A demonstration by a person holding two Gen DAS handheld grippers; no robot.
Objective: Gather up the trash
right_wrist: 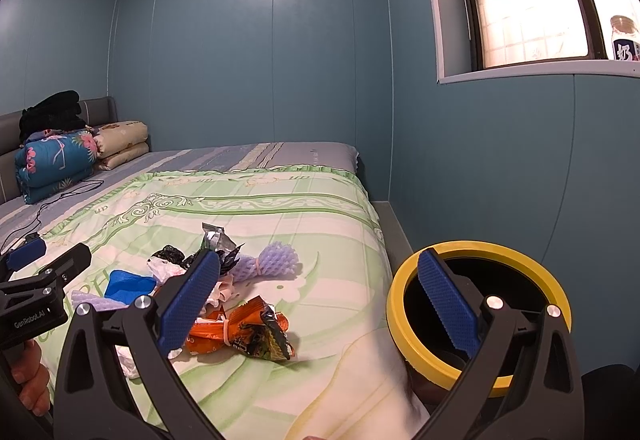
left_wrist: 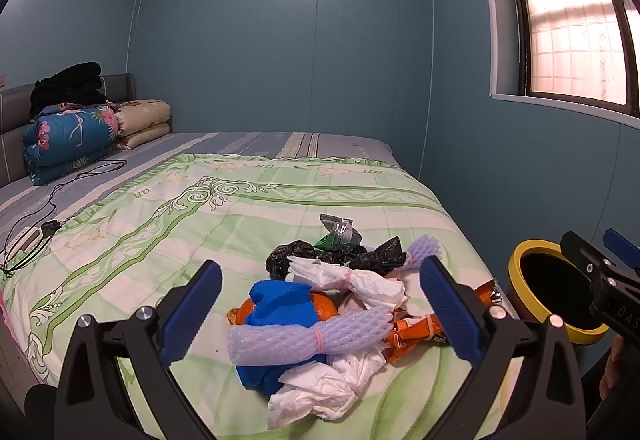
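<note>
My left gripper (left_wrist: 320, 314) spread wide over the trash pile (left_wrist: 332, 320) on the green quilt (left_wrist: 160, 224), holding nothing, only my right view shows the bottle (right_wrist: 624, 38) on the sill, my right gripper (right_wrist: 320, 306) wide apart, empty, one finger over the yellow-rimmed bin (right_wrist: 478, 310) beside the pile.

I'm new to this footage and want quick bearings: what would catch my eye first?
A jumbled trash pile lies on the green bedspread near the bed's foot: blue plastic, white tissue, lilac foam netting and an orange snack wrapper. Beside the bed stands a yellow-rimmed bin. Both claws, left and right, are open and empty.
</note>
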